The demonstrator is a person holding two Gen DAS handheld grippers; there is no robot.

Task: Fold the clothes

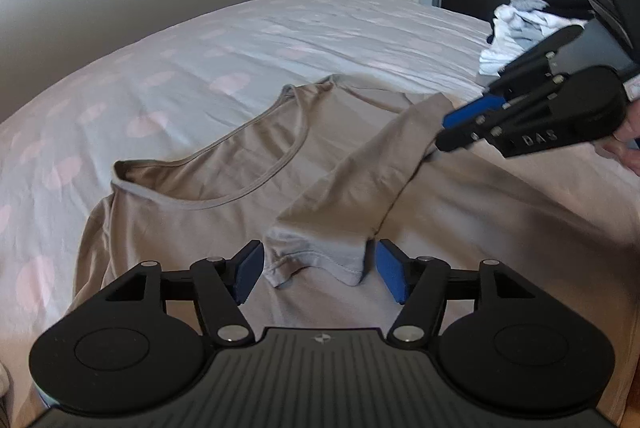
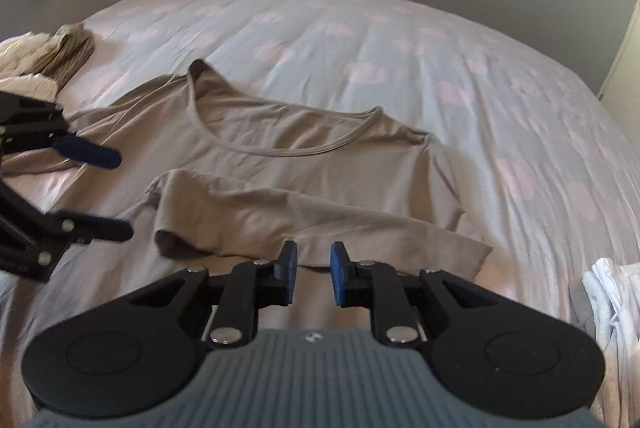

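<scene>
Our tan shirt (image 2: pixel 280 131) lies flat on the bed (image 2: pixel 440 39), neck away from us, one sleeve (image 1: pixel 340 187) folded across. Both tools, left (image 1: pixel 318 270) and right (image 2: pixel 313 274), are released. Clothes pile (image 1: pixel 516 27) nearby.

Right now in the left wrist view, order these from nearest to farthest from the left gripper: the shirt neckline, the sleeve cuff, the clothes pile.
1. sleeve cuff: between the open jaws of the left gripper.
2. shirt neckline: farther up, to the left.
3. clothes pile: far right, at the edge of the bed, behind the right gripper.

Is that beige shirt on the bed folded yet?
Partly: one sleeve lies folded across the beige shirt; the rest is still spread flat.
</scene>
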